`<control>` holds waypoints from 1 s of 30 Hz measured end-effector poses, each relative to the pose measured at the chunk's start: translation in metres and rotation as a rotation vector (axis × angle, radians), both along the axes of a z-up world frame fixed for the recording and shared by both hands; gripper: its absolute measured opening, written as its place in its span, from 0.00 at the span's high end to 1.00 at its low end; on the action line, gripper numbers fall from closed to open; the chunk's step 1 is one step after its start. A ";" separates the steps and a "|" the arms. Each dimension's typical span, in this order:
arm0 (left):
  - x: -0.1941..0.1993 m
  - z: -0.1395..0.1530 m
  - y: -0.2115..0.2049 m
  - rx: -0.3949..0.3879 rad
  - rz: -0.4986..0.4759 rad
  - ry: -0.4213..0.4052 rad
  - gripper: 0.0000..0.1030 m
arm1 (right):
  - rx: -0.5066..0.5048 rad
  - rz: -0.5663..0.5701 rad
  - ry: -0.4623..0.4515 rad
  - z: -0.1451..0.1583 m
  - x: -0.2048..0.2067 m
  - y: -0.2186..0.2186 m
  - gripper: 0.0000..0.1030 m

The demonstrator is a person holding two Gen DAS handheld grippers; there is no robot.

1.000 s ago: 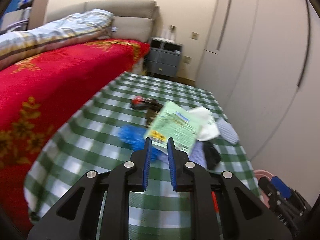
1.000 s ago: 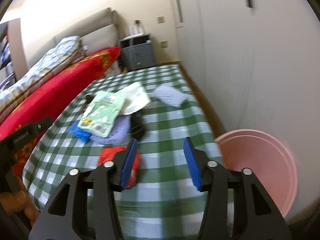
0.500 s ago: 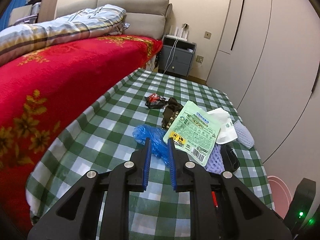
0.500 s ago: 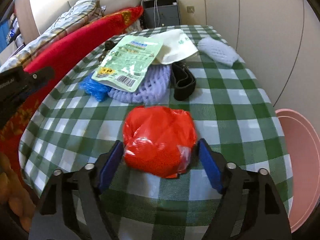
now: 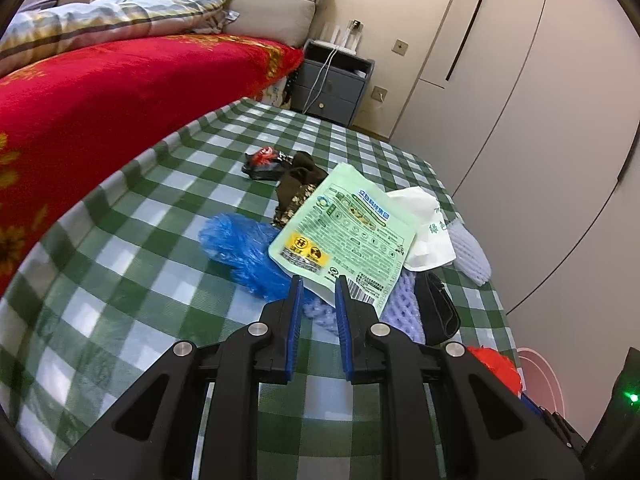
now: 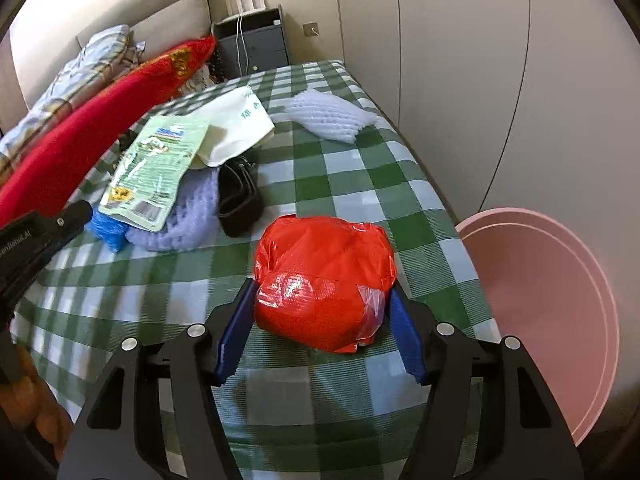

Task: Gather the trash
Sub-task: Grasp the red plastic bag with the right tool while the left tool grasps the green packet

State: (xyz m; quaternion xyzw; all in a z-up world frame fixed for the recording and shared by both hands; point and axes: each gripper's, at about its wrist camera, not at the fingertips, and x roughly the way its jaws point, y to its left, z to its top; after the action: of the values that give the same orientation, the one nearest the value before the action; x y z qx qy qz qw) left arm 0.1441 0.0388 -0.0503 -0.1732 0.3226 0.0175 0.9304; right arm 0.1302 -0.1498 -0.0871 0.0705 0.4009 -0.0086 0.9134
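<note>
Right gripper [image 6: 320,300] straddles the red bag [image 6: 324,280] on the green checked table [image 6: 360,184], jaws spread and closing lately, pads barely clear. Beside the table sits a pink bin [image 6: 560,300]. Left gripper [image 5: 316,284], jaws narrow and empty, hovers by the green packet [image 5: 344,232].

the pink basin [image 6: 560,300] is cut off at the right edge.

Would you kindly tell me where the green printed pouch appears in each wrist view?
Left wrist: green printed pouch sits centre frame, just beyond the fingertips, overlapping the blue plastic bag.
Right wrist: pouch lies at left, upper middle, atop purple foam netting.
Shared landmark: grey nightstand.
</note>
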 end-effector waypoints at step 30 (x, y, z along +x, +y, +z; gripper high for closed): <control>0.039 -0.023 -0.009 -0.116 0.033 0.065 0.83 | -0.005 -0.004 -0.002 -0.002 0.005 0.002 0.38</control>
State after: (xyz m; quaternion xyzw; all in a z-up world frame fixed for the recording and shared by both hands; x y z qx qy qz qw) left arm 0.1826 0.0298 -0.0736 -0.2314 0.3501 0.0194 0.9075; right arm 0.1355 -0.1481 -0.0890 0.0692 0.3998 -0.0113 0.9139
